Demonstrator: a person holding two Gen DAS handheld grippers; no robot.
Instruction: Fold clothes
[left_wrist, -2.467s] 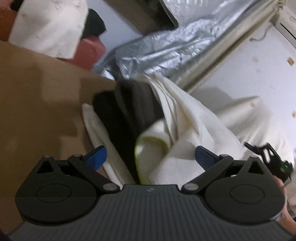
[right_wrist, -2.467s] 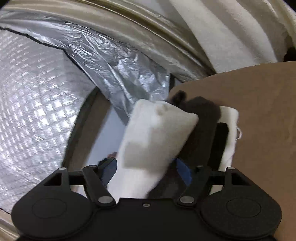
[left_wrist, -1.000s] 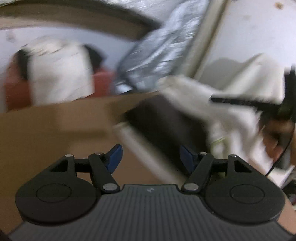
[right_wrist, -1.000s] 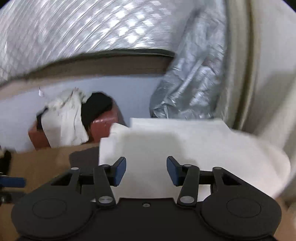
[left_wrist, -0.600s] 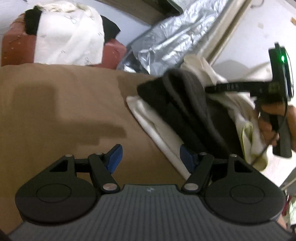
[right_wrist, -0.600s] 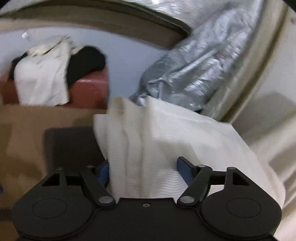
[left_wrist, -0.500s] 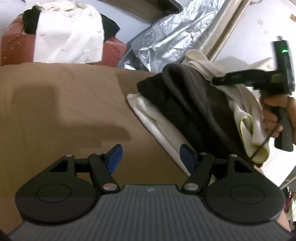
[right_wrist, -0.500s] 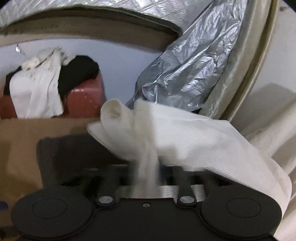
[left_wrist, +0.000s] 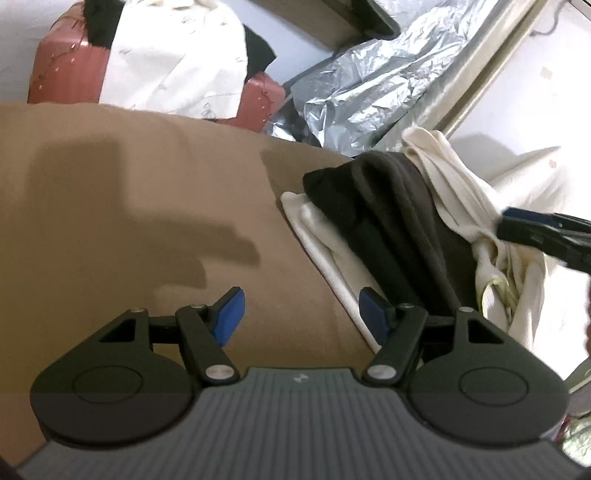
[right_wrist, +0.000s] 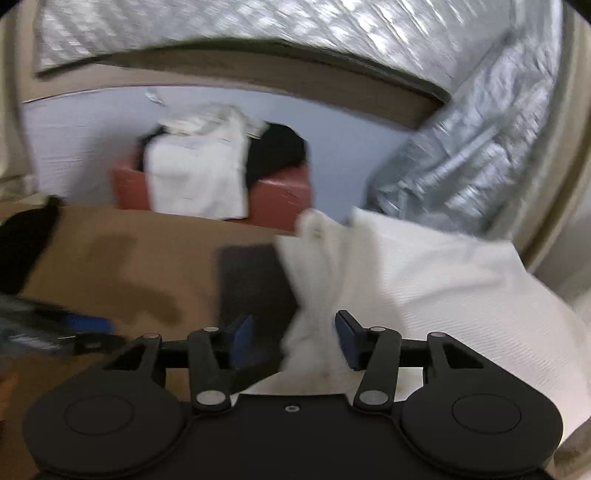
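Observation:
A pile of clothes lies at the right of the brown surface (left_wrist: 147, 206): a dark garment (left_wrist: 391, 218) on a folded white one (left_wrist: 317, 229), with a cream knit garment (left_wrist: 454, 184) draped behind. My left gripper (left_wrist: 299, 310) is open and empty, low over the brown surface beside the pile. My right gripper (right_wrist: 293, 338) is open; a fold of the cream garment (right_wrist: 424, 280) hangs between its fingers, and it shows at the left wrist view's right edge (left_wrist: 535, 229). This view is blurred.
A red-brown suitcase (left_wrist: 62, 74) draped with white cloth (left_wrist: 173, 62) and black cloth stands beyond the surface's far edge. Crinkled silver foil sheeting (left_wrist: 373, 92) and a pale wall (left_wrist: 535, 92) are at the back right.
My right gripper closed on the cream garment half a second ago and has since opened, swinging left. My left gripper has stayed open and shifted slightly left.

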